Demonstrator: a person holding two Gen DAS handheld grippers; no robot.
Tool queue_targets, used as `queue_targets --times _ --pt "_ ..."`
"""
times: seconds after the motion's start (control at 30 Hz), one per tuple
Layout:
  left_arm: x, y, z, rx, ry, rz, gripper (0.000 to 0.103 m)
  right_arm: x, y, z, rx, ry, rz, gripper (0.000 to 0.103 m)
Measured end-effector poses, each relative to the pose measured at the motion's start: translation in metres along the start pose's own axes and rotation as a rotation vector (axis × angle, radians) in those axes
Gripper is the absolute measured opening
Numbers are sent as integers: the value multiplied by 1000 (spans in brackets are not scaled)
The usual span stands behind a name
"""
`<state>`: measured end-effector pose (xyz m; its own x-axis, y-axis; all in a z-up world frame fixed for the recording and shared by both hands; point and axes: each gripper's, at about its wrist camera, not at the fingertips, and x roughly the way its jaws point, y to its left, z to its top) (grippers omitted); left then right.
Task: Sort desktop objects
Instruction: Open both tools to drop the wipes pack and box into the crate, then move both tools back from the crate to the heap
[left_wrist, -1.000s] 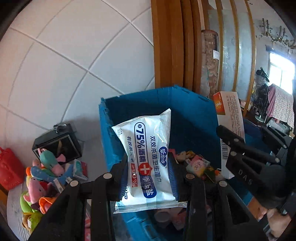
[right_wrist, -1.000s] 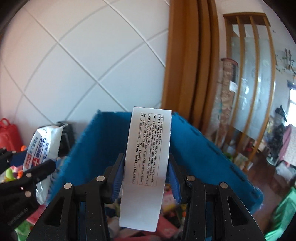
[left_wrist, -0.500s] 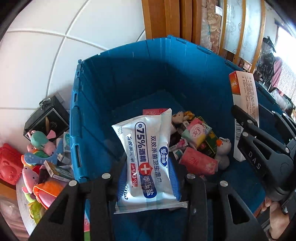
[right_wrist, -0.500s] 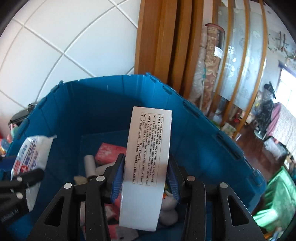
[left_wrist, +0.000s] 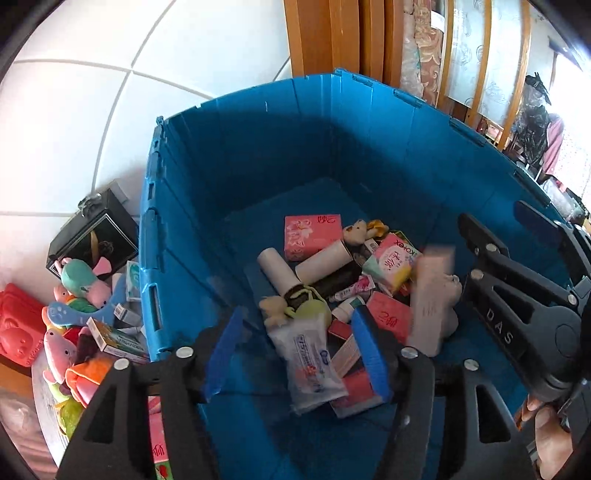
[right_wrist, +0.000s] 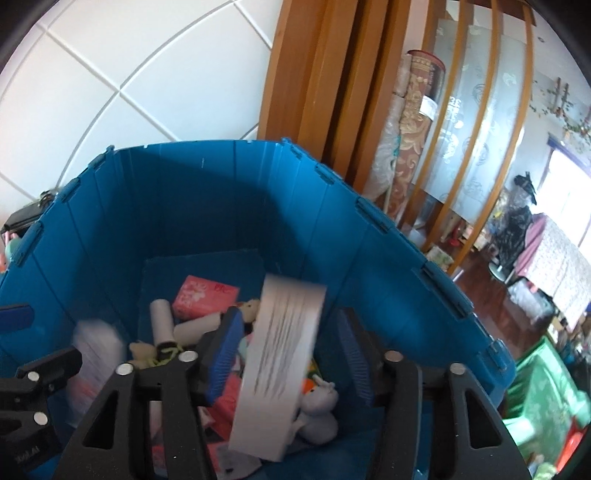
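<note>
Both grippers let go since half-second ago: left gripper (left_wrist: 295, 354) fingers spread, wet-wipes pack (left_wrist: 312, 363) landed in blue crate (left_wrist: 258, 147); right gripper (right_wrist: 288, 354) fingers spread, white box (right_wrist: 280, 365) mid-fall, blurred. Risk: box bouncing off plush rabbit (right_wrist: 319, 410), toppling pile.

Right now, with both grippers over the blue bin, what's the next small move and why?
Probably lift both out and go back toward the toys. The left gripper and right gripper are open, the wipes pack lies on the pile in the blue bin, and the white box is blurred, apparently dropping free.

Black left claw (left_wrist: 295, 354), blue pads (left_wrist: 369, 354), silver screws
</note>
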<state>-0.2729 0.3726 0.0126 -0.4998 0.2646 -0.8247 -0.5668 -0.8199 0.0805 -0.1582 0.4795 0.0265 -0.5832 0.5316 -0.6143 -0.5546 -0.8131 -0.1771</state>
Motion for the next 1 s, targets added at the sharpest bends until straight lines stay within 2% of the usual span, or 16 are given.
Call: queue_targets --times 0.03,0.1,0.3,0.37,0.4,0.43,0.5,0.57,0.7,0.9,1.0 --pt "-1 1 0 -1 -4 3 66 -1 -1 0 4 -3 -1 72" --pt "-1 3 0 -11 -2 -5 66 -2 -1 0 5 -9 -9 78" --pt "-2 9 -1 -45 -2 -23 67 -5 -3 0 21 -28 -1 89" --pt "-5 12 -1 -57 -16 -31 67 -5 -5 0 27 -21 22 95" --pt "-8 15 -2 -72 -38 -21 67 -5 -7 1 32 -21 46 101" --pt "-12 18 -3 -87 -62 -15 67 -8 -10 1 42 -37 91 103" --pt "-23 23 -6 -110 -123 6 67 -12 -14 -2 60 -41 131 103" --pt "-31 25 -9 -109 -148 29 67 -17 -16 -4 80 -45 120 103" --pt "-56 31 -22 -105 -213 7 67 -37 -11 -7 78 -89 120 103" --pt "-94 49 -50 -110 -368 55 67 -71 6 -12 64 -144 167 103" --pt "-105 67 -63 -156 -385 94 67 -83 18 -16 63 -153 202 103"
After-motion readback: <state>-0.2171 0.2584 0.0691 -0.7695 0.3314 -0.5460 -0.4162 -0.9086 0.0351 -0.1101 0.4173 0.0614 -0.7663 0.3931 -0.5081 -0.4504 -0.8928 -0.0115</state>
